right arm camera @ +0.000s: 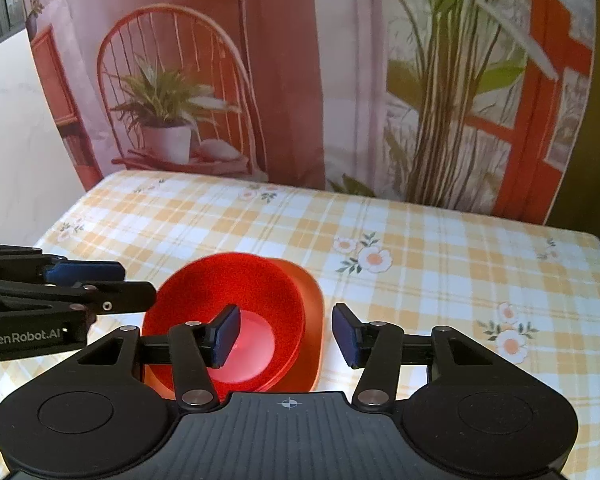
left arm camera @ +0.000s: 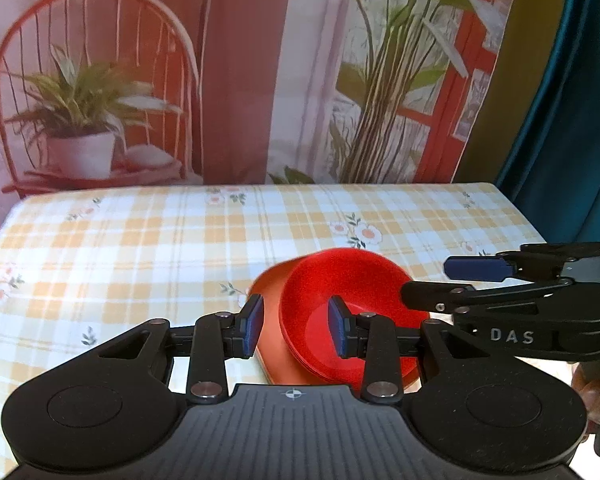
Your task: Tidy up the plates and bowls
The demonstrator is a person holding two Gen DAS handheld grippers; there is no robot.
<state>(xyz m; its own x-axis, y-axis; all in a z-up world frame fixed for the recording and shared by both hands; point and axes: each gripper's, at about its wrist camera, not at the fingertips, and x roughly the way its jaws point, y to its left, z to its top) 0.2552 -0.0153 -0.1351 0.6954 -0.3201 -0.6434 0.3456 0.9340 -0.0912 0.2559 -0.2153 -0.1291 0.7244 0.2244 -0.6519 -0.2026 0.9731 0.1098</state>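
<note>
Bowl (left arm camera: 352, 312) nested in orange plate (left arm camera: 272, 320) on table (left arm camera: 140, 248) | left gripper (left arm camera: 296, 328), right gripper (right arm camera: 284, 334) parted, empty (both above rims) | risk: finger clips rim, stack slides.

the red bowl (left arm camera: 352, 280) hides most of the orange plate (left arm camera: 269, 300); the tongs cover both near rims.

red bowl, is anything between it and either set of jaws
Nothing visible is. The red bowl sits nested on the orange plate, with the left gripper and right gripper open, each straddling a side of the rim, with no other object between.
</note>
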